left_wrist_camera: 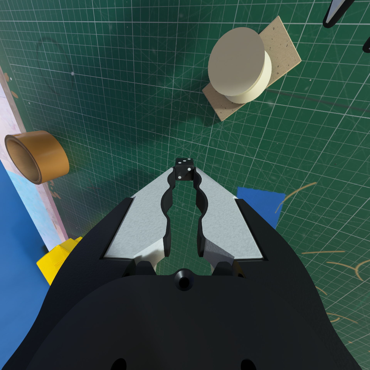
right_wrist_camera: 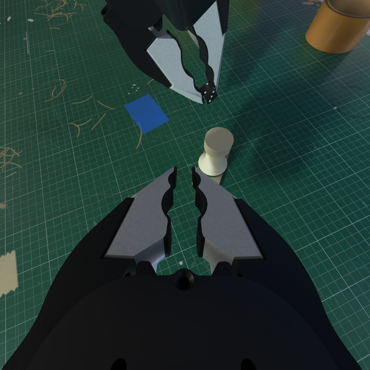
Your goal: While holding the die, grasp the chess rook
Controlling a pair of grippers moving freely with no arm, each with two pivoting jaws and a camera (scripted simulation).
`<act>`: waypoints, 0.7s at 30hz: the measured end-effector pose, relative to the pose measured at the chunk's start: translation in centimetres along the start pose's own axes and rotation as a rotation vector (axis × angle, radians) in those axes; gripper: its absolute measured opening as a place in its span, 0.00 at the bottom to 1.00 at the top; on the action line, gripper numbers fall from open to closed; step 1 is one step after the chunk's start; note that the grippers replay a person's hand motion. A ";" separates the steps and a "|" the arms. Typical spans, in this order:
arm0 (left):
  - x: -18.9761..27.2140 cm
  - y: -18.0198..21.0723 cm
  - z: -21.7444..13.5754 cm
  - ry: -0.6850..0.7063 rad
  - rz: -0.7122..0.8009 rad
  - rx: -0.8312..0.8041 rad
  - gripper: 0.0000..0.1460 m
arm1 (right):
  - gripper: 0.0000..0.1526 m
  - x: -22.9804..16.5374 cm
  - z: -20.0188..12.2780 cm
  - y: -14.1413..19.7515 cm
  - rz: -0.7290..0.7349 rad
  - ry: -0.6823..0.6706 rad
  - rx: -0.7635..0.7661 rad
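Note:
My left gripper (left_wrist_camera: 184, 172) is shut on a small black die (left_wrist_camera: 184, 170) with white pips, held at the fingertips above the green cutting mat (left_wrist_camera: 120, 100). The right wrist view shows this gripper (right_wrist_camera: 206, 98) and the die (right_wrist_camera: 209, 94) hanging above the mat. The cream chess rook (right_wrist_camera: 217, 148) stands upright on a tan cork board (right_wrist_camera: 217, 179). My right gripper (right_wrist_camera: 184, 170) is open by a narrow gap and empty, its tips just left of and in front of the rook's base. The left wrist view sees the rook (left_wrist_camera: 238, 64) from above.
A brown tape roll (left_wrist_camera: 40, 156) lies near the mat's left edge and shows at the top right of the right wrist view (right_wrist_camera: 338, 30). A blue patch (right_wrist_camera: 147, 113) lies flat on the mat. A yellow block (left_wrist_camera: 56, 260) sits off the mat's edge. A beige tape strip (right_wrist_camera: 8, 272) lies at the left.

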State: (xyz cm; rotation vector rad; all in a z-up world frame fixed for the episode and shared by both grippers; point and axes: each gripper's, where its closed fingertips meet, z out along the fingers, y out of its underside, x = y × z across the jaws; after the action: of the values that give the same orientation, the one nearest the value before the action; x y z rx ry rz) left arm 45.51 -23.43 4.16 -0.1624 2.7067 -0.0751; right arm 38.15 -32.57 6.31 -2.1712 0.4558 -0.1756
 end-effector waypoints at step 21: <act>0.0 -0.1 0.1 0.002 0.030 0.017 0.11 | 0.10 0.0 0.4 0.4 0.011 -0.010 -0.007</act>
State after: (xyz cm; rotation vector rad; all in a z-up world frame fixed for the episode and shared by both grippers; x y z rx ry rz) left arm 45.60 -23.52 4.06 -0.1164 2.7090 -0.0896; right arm 38.19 -32.46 5.72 -2.1754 0.4636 -0.1575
